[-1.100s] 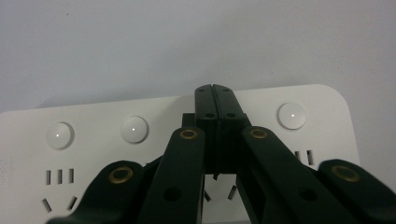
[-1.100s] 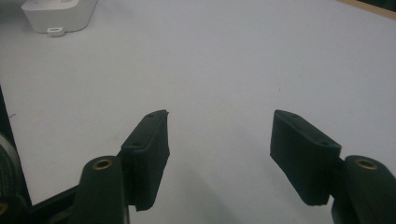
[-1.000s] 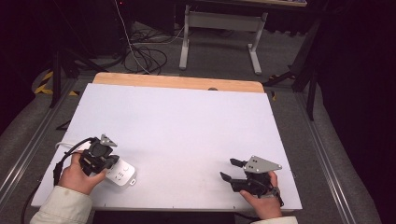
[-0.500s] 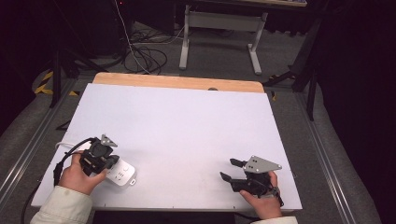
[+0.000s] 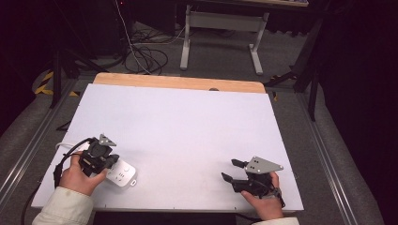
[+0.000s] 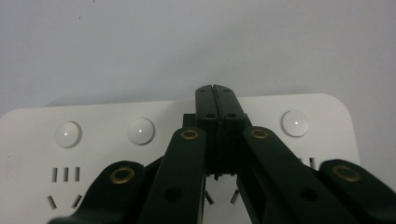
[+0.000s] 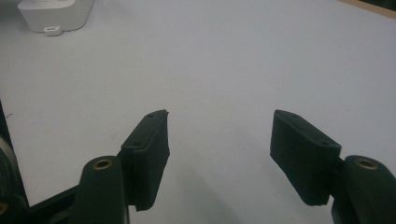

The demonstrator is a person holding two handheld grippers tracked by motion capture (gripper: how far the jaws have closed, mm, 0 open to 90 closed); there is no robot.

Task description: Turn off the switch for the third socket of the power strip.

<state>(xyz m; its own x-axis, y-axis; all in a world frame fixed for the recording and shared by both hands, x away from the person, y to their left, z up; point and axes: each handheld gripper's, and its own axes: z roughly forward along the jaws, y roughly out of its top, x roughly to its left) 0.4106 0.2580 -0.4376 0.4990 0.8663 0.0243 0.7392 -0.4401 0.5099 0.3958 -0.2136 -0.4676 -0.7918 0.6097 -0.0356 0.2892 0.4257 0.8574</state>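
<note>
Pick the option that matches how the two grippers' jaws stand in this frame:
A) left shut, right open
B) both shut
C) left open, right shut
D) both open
A: in the left gripper view the left gripper has its black jaws pressed together above the white plastic power strip, while in the right gripper view the right gripper has its jaws spread wide over the bare white table.

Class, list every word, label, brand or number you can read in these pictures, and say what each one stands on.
Embossed mark at the left edge of the white power strip, in the left gripper view: too faint and cut off to read.
Nothing else bears readable text: not the white table, the left gripper or the right gripper.
</note>
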